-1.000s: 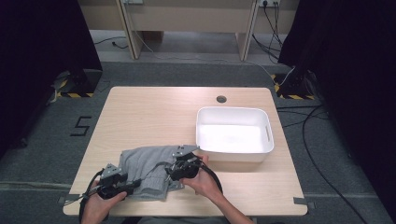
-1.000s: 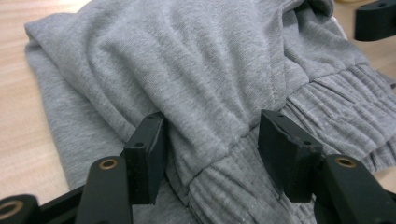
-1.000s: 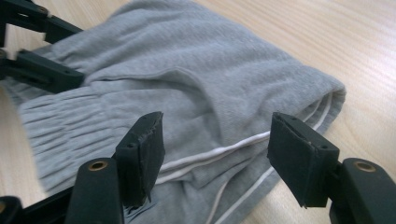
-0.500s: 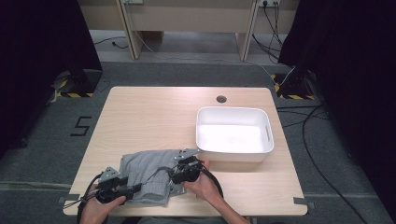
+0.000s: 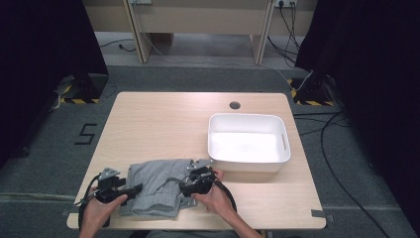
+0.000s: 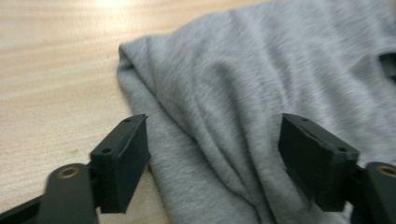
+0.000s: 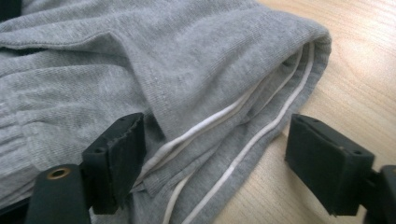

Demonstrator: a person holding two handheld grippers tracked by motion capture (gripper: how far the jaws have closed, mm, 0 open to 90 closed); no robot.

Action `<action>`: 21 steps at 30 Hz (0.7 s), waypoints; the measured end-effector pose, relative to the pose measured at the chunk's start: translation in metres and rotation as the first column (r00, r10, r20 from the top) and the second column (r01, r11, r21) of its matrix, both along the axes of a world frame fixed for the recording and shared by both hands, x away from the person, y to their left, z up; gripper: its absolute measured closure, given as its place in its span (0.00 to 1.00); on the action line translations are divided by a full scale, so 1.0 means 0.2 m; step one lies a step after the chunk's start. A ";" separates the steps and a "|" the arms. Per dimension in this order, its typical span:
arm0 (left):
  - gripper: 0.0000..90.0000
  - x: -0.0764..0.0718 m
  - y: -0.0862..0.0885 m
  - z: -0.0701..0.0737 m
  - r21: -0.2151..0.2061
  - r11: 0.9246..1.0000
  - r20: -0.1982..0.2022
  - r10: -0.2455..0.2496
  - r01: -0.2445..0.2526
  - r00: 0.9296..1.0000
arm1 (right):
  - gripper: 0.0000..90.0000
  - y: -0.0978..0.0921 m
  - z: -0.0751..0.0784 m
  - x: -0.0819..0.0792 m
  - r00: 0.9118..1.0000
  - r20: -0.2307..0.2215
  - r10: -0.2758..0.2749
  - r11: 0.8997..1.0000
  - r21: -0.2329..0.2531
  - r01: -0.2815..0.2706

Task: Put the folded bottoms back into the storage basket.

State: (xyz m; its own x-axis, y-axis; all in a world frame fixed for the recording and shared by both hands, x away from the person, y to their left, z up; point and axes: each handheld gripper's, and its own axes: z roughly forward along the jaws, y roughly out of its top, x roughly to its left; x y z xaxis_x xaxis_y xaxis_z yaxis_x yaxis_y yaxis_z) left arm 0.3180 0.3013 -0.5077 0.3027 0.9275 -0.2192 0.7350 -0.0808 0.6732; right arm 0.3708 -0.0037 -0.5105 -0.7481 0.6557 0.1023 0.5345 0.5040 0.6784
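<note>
A folded grey garment (image 5: 157,186) with white side stripes lies on the wooden table (image 5: 163,124) near its front edge. My left gripper (image 5: 130,190) stands open at the garment's left edge, its jaws wide apart over the grey cloth (image 6: 243,98). At the garment's right edge my right gripper (image 5: 187,187) is open too, jaws spread around the folded, striped edge (image 7: 243,116). Neither gripper holds anything.
A white rectangular tub (image 5: 248,143) stands on the table to the right of the garment, close behind the right hand. A small dark round hole (image 5: 235,105) sits near the table's far edge. Cables (image 5: 327,129) trail on the floor at the right.
Both hands have drawn slightly toward the front edge, and the garment looks a little more bunched and compact than before. Both grippers stay open.
</note>
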 end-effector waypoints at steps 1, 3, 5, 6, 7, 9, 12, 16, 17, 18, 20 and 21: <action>0.22 0.01 0.00 -0.01 0.001 1.000 -0.005 -0.001 0.001 1.000 | 0.22 0.00 0.00 0.00 1.000 0.001 0.001 1.000 0.001 -0.001; 0.20 0.01 -0.01 -0.01 0.013 1.000 -0.009 0.007 -0.007 1.000 | 0.21 0.00 0.00 0.00 1.000 0.004 0.005 1.000 0.001 -0.005; 0.19 0.02 -0.02 -0.01 0.039 0.999 -0.006 0.006 -0.006 1.000 | 0.21 0.00 0.00 0.00 1.000 0.005 0.005 1.000 0.004 -0.005; 0.19 0.02 -0.03 -0.01 0.060 0.998 -0.004 0.003 -0.003 1.000 | 0.21 0.00 -0.01 0.00 1.000 0.009 0.008 1.000 0.004 -0.008; 0.19 0.02 -0.03 -0.01 0.077 0.997 -0.001 -0.006 0.006 1.000 | 0.22 0.00 -0.01 0.00 1.000 0.013 0.011 1.000 0.003 -0.011; 0.20 0.02 -0.06 -0.01 0.113 0.993 0.006 -0.020 0.019 1.000 | 0.24 0.01 -0.01 0.00 1.000 0.018 0.020 1.000 0.004 -0.020; 0.34 0.01 -0.08 -0.01 0.108 0.993 0.024 -0.051 0.048 0.998 | 0.31 0.01 -0.01 0.00 0.999 0.023 0.039 0.999 0.003 -0.040; 0.50 0.00 -0.09 -0.01 0.089 0.993 0.037 -0.074 0.071 0.997 | 0.43 0.02 -0.01 -0.01 0.998 0.033 0.059 0.998 0.011 -0.059; 0.56 -0.01 -0.10 -0.01 0.071 0.994 0.040 -0.085 0.082 0.996 | 0.46 0.02 -0.01 -0.01 0.997 0.037 0.067 0.998 0.015 -0.067; 0.66 -0.01 -0.10 -0.01 0.059 0.994 0.044 -0.090 0.087 0.995 | 0.50 0.03 -0.01 -0.01 0.997 0.036 0.072 0.997 0.021 -0.073; 0.73 -0.02 -0.11 -0.02 0.061 0.994 0.060 -0.099 0.096 0.993 | 0.55 0.03 -0.01 -0.01 0.996 0.035 0.076 0.997 0.027 -0.077; 0.75 -0.02 -0.12 -0.02 0.070 0.993 0.066 -0.102 0.097 0.993 | 0.58 0.03 -0.01 -0.01 0.996 0.034 0.080 0.996 0.033 -0.081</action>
